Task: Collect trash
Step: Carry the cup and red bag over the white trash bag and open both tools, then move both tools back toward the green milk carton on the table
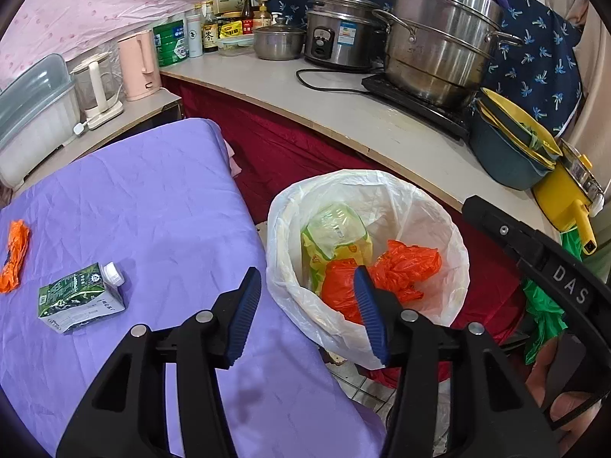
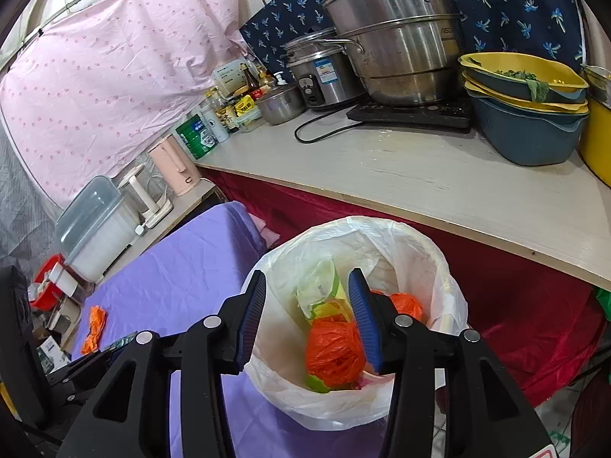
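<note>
Orange bags (image 2: 335,355) and a yellow-green wrapper (image 1: 336,236) are lying inside the white-lined bin (image 1: 454,244) beside the purple tabletop (image 1: 152,198). A green carton (image 1: 80,297) and an orange scrap (image 1: 15,255) are sitting on that tabletop. Both the left tongs (image 1: 307,305) and the right tongs (image 2: 307,313) are hovering half open and empty, the right over the bin's mouth.

Both wrist views downward (shared bin (image 1: 454,267))

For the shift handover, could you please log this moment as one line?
left gripper: open, empty | right gripper: open over bin | carton, orange scrap: on table

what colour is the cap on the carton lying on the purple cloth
White, on a green-and-white carton; the cap shows best in the left wrist view.
</note>
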Demonstrator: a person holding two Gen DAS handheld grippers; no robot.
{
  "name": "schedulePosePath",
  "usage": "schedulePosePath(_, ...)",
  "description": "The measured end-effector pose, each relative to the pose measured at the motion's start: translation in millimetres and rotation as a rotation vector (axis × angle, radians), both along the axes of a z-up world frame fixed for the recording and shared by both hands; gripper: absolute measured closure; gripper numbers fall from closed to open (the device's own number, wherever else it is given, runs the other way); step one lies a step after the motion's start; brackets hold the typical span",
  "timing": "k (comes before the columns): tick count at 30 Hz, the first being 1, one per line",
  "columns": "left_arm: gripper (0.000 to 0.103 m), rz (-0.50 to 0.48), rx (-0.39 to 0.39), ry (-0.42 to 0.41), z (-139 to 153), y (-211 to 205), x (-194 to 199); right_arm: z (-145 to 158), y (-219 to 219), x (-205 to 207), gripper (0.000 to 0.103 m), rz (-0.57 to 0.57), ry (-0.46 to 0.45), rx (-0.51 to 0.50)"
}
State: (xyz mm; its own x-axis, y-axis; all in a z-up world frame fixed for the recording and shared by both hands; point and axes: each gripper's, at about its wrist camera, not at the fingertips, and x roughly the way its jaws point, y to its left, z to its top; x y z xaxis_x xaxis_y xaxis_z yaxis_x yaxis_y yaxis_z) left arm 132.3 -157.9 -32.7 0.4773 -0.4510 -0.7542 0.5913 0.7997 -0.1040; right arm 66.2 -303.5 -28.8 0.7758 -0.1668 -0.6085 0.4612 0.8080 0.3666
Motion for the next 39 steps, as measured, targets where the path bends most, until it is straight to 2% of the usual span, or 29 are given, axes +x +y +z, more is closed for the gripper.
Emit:
schedulePosePath(4, 0.049, 0.031, -0.012, -0.004, 4.7, 13.1, 2.7, 5.4, 9.0, 0.9, 0.056, 0.012, -0.009, -0.011)
schedulePosePath(18, 0.045, 0.162, -0.043, -0.002, 13.0, 85.7, 20.1, 18.2, 60.8, 21.2, 0.051, 0.100, -0.016, -0.038)
schedulePosePath(28, 0.043, 0.283, -0.056, 0.012, 8.0, 157.7, 35.3, 12.5, 119.6, 47.9, 0.050, 0.198, 0.010, -0.049)
schedulePosePath(39, 0.041, 0.463, -0.071, 0.034, -4.9, 253.3, 56.8, -6.4, 185.0, 84.5, 0.049, 0.319, 0.059, -0.044)
